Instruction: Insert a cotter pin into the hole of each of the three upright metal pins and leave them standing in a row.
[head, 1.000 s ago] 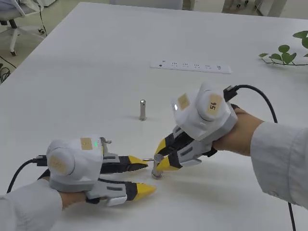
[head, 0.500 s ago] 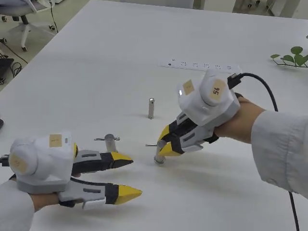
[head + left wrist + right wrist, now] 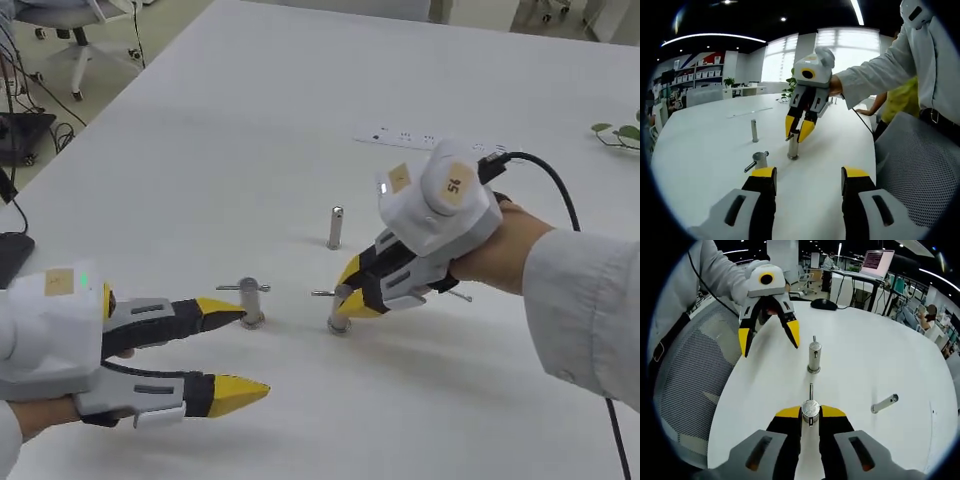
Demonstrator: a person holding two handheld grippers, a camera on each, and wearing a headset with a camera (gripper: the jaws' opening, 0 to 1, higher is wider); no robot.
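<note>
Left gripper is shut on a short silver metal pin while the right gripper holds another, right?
No. The left gripper is open and holds nothing, as the left gripper view shows; the right gripper does hold a short silver metal pin.

Your pins are bare silvery metal with a dull sheen: the middle pin [image 3: 339, 320], the left pin [image 3: 251, 305] at its 9 o'clock, the far pin [image 3: 335, 228] at 12. The table [image 3: 250, 120] looks smooth matt white. Your right gripper [image 3: 346, 292] has a glossy white plastic shell and yellow tips; your sleeve [image 3: 590, 320] is white cloth.
</note>
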